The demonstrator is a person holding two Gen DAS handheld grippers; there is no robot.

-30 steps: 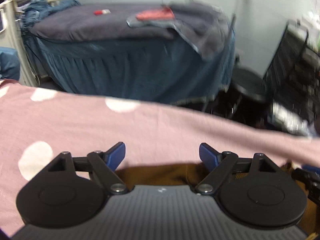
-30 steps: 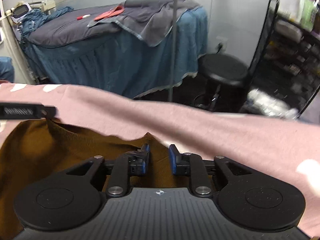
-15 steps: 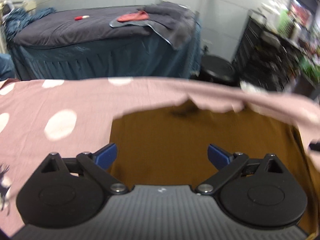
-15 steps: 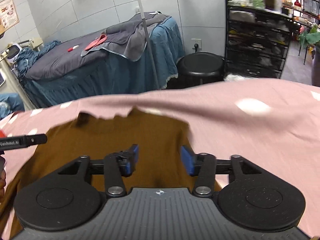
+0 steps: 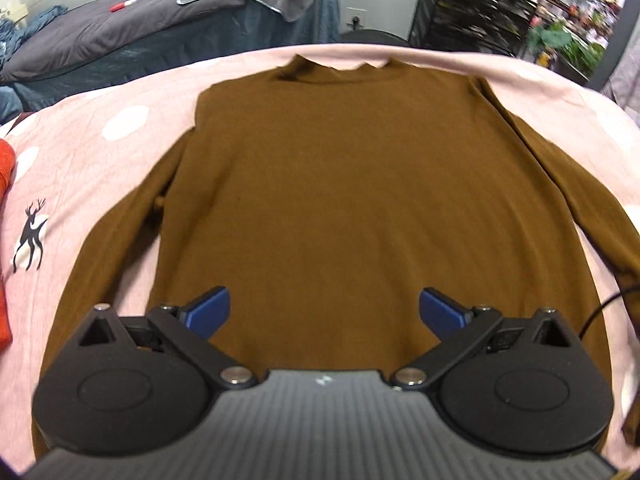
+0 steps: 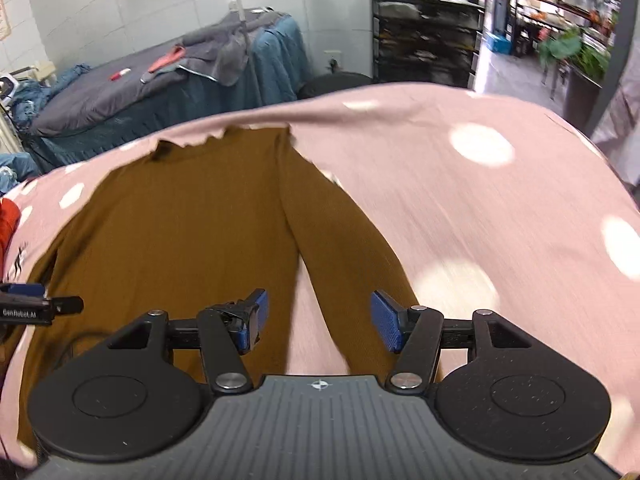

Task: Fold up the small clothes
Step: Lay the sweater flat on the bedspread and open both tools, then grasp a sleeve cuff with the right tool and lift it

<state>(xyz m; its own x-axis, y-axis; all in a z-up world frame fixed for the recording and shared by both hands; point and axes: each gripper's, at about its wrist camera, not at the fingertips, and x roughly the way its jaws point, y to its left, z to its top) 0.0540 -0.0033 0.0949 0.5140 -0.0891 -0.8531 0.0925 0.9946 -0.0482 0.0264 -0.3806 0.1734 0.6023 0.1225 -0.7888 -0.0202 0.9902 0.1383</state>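
Note:
A brown long-sleeved sweater (image 5: pixel 340 184) lies flat, neck away from me, on a pink spotted sheet (image 5: pixel 100 148). My left gripper (image 5: pixel 324 312) is open and empty above the sweater's lower body. In the right wrist view the sweater (image 6: pixel 180 216) fills the left half, its right sleeve (image 6: pixel 352 248) running down toward me. My right gripper (image 6: pixel 316 316) is open and empty, its fingers straddling the gap between body and right sleeve. The left gripper's tip (image 6: pixel 36 306) shows at the left edge.
A red cloth (image 5: pixel 4 200) lies at the sheet's left edge. Beyond the table stand a bed with blue skirt and grey cover (image 5: pixel 140 32), a black stool (image 6: pixel 336 82) and dark shelving (image 6: pixel 424 40). A black cable (image 5: pixel 604 308) lies at the right.
Both grippers pulled back from the neckline toward the hem, bringing the whole sweater into view. The right gripper, shut a second ago, opened wide. The left stayed open.

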